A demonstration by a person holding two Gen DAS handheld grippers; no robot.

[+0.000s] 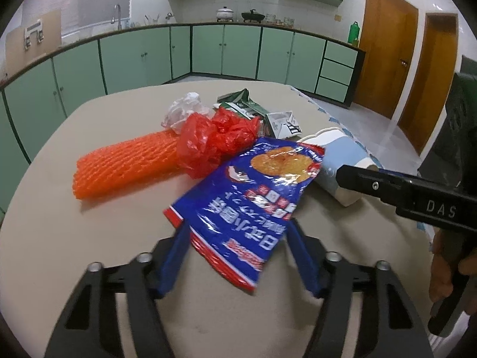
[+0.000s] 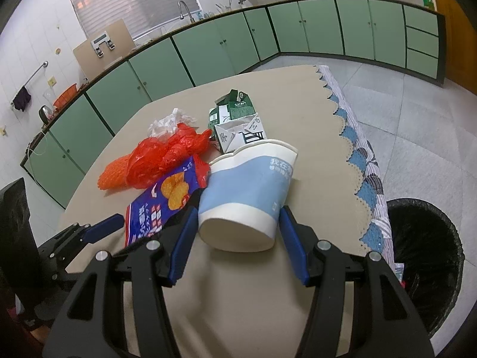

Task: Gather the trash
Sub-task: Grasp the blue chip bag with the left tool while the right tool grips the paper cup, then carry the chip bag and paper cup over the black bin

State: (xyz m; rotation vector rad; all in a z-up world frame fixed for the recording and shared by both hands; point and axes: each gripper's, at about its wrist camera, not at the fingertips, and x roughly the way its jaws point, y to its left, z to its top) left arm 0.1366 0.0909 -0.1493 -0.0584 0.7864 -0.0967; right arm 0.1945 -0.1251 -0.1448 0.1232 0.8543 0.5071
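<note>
1. I am at the picking-up step of collecting trash. My left gripper (image 1: pixel 238 235) has its blue pads at either edge of a blue snack bag (image 1: pixel 247 191) lying on the desk (image 1: pixel 59 223). The jaws stand about half open. I cannot tell whether the pads already press the bag.
2. My right gripper (image 2: pixel 238 232) has its pads on either side of a blue and white paper cup (image 2: pixel 247 200) lying on its side, bottom toward me. The pads sit close against its walls. It looks gripped, though I judge that only from how snugly they meet it.
3. More trash lies beyond on the desk: a red plastic bag (image 1: pixel 214 140), an orange foam net (image 1: pixel 125 164), a crumpled clear wrapper (image 1: pixel 184 110) and flattened green and white cartons (image 2: pixel 235 119).
4. A bin (image 2: pixel 423 262) lined with a black bag stands on the floor, just past the desk's right edge. It looks mostly empty. A small scrap may lie at its near rim.
5. Next, I judge, the cup must be lifted clear and carried right over the bin. The thin bag needs a firm pinch so it does not slip.
</note>
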